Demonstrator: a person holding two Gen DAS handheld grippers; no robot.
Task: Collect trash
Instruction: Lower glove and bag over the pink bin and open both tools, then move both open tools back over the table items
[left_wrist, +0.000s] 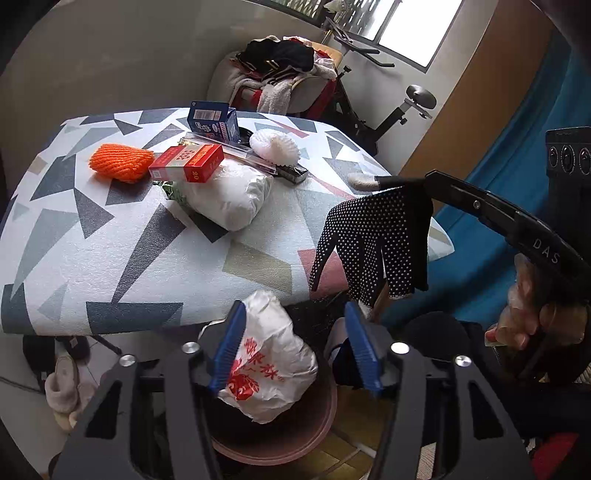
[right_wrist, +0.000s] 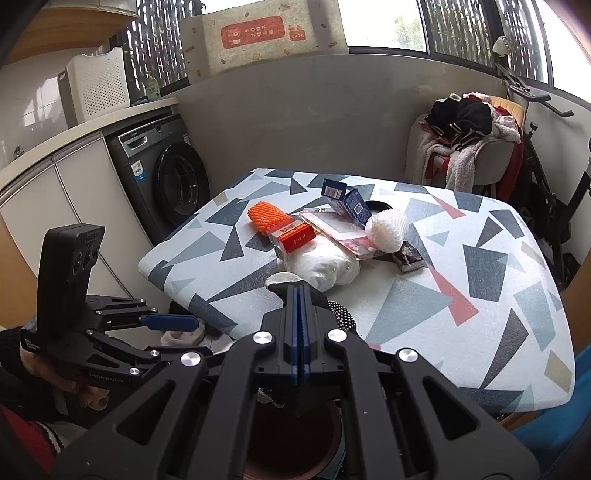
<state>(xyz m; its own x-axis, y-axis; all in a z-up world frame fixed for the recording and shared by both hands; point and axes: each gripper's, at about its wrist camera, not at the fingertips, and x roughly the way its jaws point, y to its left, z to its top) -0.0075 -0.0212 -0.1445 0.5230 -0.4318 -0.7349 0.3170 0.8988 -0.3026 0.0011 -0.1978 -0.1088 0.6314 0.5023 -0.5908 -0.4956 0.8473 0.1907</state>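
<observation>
My left gripper (left_wrist: 295, 345) is open above a round brown bin (left_wrist: 295, 439) below the table's near edge. A crumpled white plastic bag with red print (left_wrist: 271, 358) lies between its blue pads, on the bin. My right gripper (right_wrist: 299, 295) is shut on a black dotted glove (left_wrist: 373, 240), which hangs off the table's right edge over the bin. On the patterned table (left_wrist: 110, 258) lie an orange foam net (left_wrist: 120, 162), a red box (left_wrist: 188, 162), a white bag (left_wrist: 229, 195), a blue carton (left_wrist: 212, 120) and a white foam net (left_wrist: 275, 146).
A washing machine (right_wrist: 162, 173) and white cabinets (right_wrist: 55, 206) stand left of the table. A chair piled with clothes (right_wrist: 465, 140) and an exercise bike (left_wrist: 373, 96) stand behind it. Slippers (left_wrist: 68, 391) lie on the floor under the table's left.
</observation>
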